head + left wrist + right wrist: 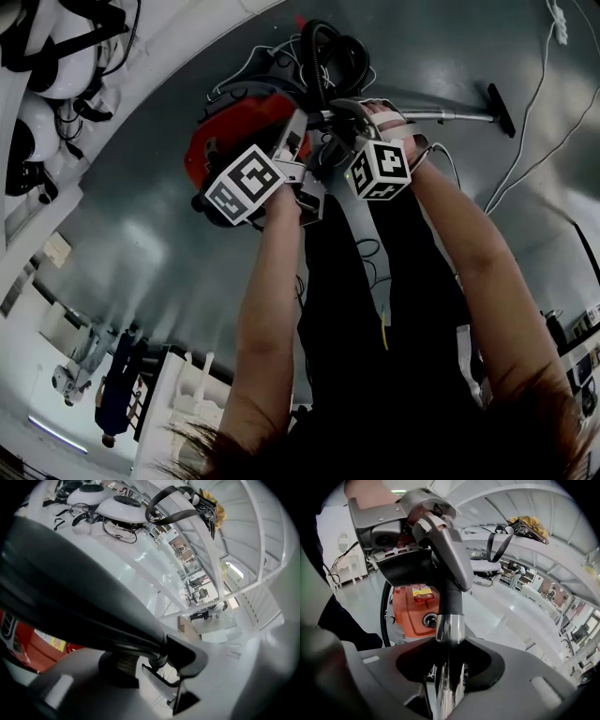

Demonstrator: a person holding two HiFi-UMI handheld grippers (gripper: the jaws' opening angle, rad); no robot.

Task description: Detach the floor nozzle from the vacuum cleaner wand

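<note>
From the head view, the marker cubes and my own hands cover the jaw tips, so I can't read the grips there. The floor nozzle [502,111] is small and far off in the upper right of that frame. I can't make out its join to the wand [450,116], and neither gripper view shows the nozzle at all. In the left gripper view, the dark handle [79,597] is blurred and fills the left half of the frame, hiding most of what lies behind it.

The nozzle is a flat black bar lying on the grey floor, on the far end of the wand. The wand is a thin, shiny metal tube running from the nozzle leftward to my grippers at the top centre. At the near end it enters the dark grey handle. The black hose [328,47] loops above it, and the red vacuum body [239,131] sits in the upper left. A white cable [534,122] trails across the floor on the right.

Both my forearms reach up the frame, close together and angled down. My left gripper [302,141] is clamped on the handle, and my right gripper [447,677] pinches the chrome wand just below it. The two grippers are almost touching.
</note>
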